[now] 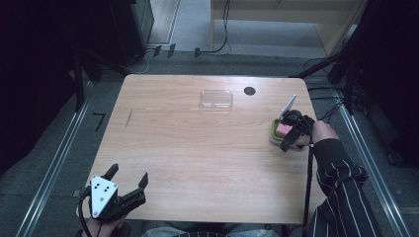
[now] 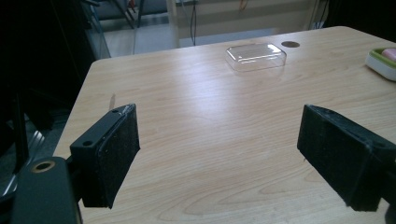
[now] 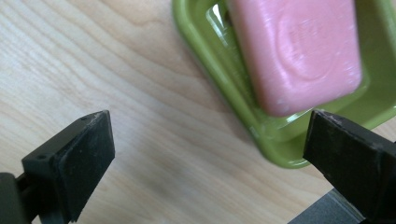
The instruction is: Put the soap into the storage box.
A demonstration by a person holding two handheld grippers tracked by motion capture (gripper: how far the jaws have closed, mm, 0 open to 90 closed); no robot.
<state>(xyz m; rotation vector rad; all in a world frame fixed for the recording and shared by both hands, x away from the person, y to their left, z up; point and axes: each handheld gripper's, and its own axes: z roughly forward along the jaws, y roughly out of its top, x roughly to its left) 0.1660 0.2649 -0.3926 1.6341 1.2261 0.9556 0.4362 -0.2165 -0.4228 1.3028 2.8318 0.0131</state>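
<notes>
Pink rectangular bar of soap [image 3: 299, 51] lies in a shallow green plastic soap dish [image 3: 201, 46], at the right edge of the light wooden table [image 1: 197, 148].

Right gripper [image 3: 205, 163] sits just beside the dish, jaws spread wide with nothing between the pads; one jaw stands against the dish's near rim, the other over bare wood.

Left gripper [image 1: 129, 183] is well apart from the dish, at the table's near left corner, jaws also spread and empty.

A clear plastic lid [image 1: 216, 98] lies upside-down toward the far edge, well apart from the dish.

Handling, as a judgement:
- Soap looks solid and stiff, fairly light, with a waxy, slippery skin and rounded edges.
- Best pinched across its two long flat sides, mid-length, with firm pressure.
- Dish is light, rigid and thin-walled, likely to skid or tip if nudged; take it by the rim.
</notes>
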